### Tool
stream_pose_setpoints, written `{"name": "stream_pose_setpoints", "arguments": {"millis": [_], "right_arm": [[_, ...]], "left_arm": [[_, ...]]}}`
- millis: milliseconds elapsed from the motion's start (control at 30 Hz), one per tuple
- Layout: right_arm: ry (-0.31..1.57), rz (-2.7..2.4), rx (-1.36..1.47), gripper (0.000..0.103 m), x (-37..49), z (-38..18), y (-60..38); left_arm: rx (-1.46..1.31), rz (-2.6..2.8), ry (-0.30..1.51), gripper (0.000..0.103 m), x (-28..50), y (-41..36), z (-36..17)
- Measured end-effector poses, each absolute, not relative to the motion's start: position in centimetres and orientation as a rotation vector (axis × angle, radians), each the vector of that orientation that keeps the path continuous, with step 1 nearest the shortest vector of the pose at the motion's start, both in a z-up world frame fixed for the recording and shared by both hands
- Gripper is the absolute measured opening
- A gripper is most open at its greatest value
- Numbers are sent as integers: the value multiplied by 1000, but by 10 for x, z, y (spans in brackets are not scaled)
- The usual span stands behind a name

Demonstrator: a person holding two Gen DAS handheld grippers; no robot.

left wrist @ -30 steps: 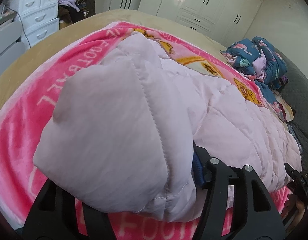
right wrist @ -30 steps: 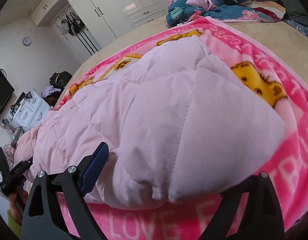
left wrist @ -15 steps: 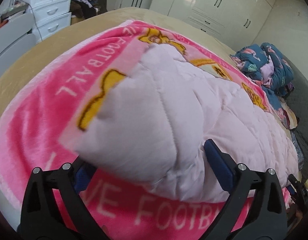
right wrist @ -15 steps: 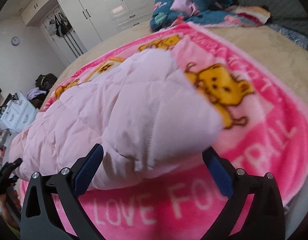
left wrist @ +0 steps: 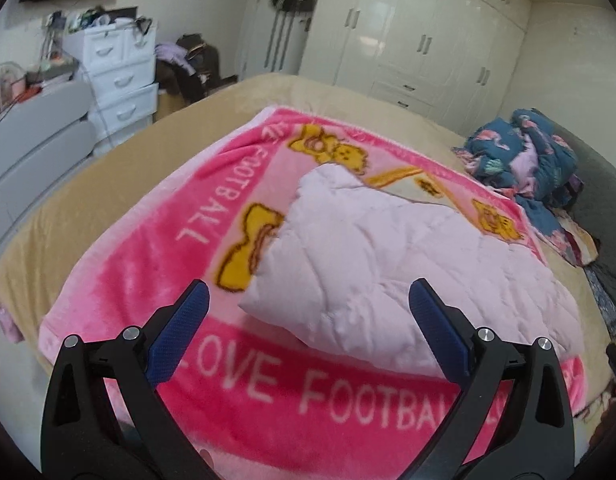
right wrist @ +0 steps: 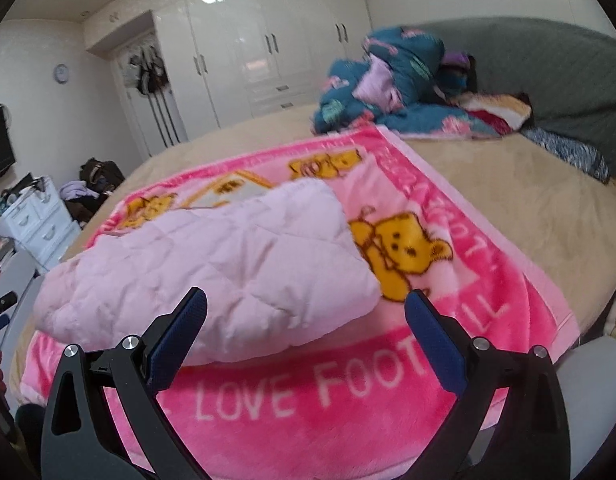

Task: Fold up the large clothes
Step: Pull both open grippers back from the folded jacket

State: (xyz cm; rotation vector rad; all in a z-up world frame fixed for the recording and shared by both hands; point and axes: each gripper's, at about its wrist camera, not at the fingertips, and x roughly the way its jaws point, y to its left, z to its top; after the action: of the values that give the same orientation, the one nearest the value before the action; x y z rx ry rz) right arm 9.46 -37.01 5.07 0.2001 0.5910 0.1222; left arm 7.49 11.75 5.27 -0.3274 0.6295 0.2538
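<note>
— So where's the pale pink quilted garment [left wrist: 387,264]?
— Folded in a puffy heap on the pink "LOVE FOOTBALL" blanket [left wrist: 156,264], which lies spread over the tan bed [right wrist: 519,208]
— And the grippers?
— Left hand-held gripper [left wrist: 308,308]: jaws just spread wide, holding nothing, clear of the cloth. Right hand-held gripper [right wrist: 306,308]: the same, wide and empty, the garment's near edge showing between its fingers

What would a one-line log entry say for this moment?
left gripper: open, empty | right gripper: open, empty | quilted jacket: folded, lying on pink blanket | both grippers clear of it
</note>
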Motion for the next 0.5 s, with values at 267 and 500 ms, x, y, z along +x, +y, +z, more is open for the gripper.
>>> {"name": "stream_pose_setpoints", "arguments": {"millis": [267,500], "right_arm": [[493,212,141,99,42,76,-344],[479,266,88,99,11,77,-326]], "left_arm": [[-241,190,568,94,47,75,69],[-194,126,537,94,28,38,68]]}}
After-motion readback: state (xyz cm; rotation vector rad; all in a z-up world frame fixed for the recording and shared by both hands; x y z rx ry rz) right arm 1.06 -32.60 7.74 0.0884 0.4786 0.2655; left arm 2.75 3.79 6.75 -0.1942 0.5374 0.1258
